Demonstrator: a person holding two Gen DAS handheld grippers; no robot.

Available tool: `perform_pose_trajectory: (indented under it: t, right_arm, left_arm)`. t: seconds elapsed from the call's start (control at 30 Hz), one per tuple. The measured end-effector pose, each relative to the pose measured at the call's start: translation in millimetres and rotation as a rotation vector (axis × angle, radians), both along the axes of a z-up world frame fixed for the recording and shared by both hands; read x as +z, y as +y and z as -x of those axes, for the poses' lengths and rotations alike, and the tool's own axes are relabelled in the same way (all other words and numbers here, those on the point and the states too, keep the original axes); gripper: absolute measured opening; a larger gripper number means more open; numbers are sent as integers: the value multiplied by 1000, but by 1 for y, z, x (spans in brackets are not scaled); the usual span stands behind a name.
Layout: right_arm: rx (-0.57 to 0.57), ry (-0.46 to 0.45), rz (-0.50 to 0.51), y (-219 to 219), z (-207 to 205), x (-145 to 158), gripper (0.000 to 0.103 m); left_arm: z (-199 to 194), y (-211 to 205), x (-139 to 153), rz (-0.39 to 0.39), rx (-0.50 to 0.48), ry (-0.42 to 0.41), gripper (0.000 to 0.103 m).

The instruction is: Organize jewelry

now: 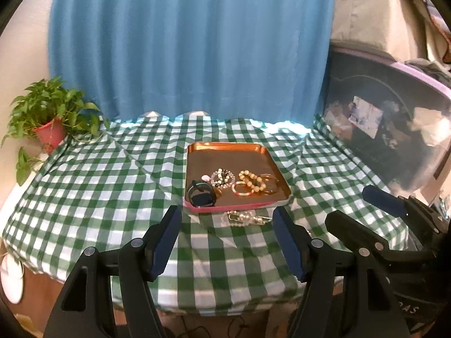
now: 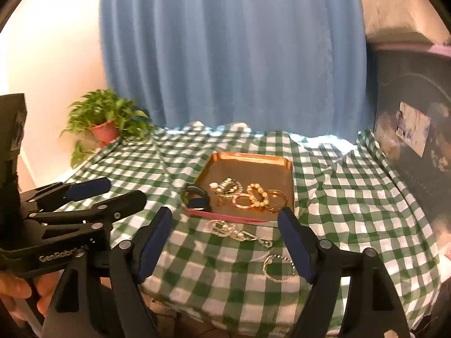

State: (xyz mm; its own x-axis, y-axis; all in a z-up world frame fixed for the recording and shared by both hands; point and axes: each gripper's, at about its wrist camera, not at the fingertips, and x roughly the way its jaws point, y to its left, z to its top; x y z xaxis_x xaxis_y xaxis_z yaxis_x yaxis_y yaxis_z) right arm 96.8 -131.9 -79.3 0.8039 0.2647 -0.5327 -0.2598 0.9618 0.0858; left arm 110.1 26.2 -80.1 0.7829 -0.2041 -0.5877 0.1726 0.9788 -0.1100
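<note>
A copper tray (image 1: 225, 152) (image 2: 248, 160) lies on the green checked tablecloth. In it lie a dark watch (image 1: 200, 193) (image 2: 196, 197), a black-and-white bead bracelet (image 1: 223, 178), a cream bead bracelet (image 1: 252, 183) (image 2: 258, 194), a pink bangle (image 2: 243, 202) and gold bangles (image 2: 277, 199). A silver chain piece (image 1: 245, 217) (image 2: 234, 232) lies on the cloth just before the tray. A thin silver bracelet (image 2: 277, 267) lies nearer, by my right finger. My left gripper (image 1: 227, 242) is open and empty, short of the tray. My right gripper (image 2: 225, 242) is open and empty.
A potted plant in a red pot (image 1: 50, 132) (image 2: 105, 129) stands at the far left corner. A blue curtain (image 1: 183, 42) hangs behind. A dark storage bin (image 1: 389, 112) (image 2: 414, 129) stands at the right. The table's front edge (image 1: 220, 307) is close.
</note>
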Motion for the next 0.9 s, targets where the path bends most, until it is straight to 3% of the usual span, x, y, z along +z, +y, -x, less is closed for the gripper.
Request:
perform_pose_trajectory:
  t: [0.23,0.3,0.37,0.53,0.63,0.73,0.77,0.8,0.87,0.9]
  right_arm:
    - [19,-75,-20,1,56,11,75]
    - [15,-108,-17,-1,66,8,83]
    - [15,-118,-13,-6,66,1,90]
    - [-12,-44,-49,-23,42,-36,90]
    - [-38,-9,-48,-32,30,-61,85]
    - [-72,27,-7,-38,16,-86,61]
    - [-86,48,5,-42,8,-96,50]
    - [-90,60,3,-46,3,-101,45]
    - [-88,96,-6,-55,-9,-113,44]
    - [-91,102,-3,-57,-13,-117,39]
  left_arm:
    - [53,2,6,25,-17,-60,68]
    - [56,1,1,22,-27,-59,72]
    - [54,0,-8,24,-37,-46,75]
    - [33,-2,-37,51,-69,2,75]
    - [19,-3,-52,85,-96,30,75]
    - [4,-7,-69,74,-114,41,72]
    - [-5,-9,-75,65,-116,53,66]
    - [-14,-10,-82,60,-118,69,60]
    - [-33,-10,-96,76,-126,113,41]
    - [-43,-10,-104,91,-135,137,36]
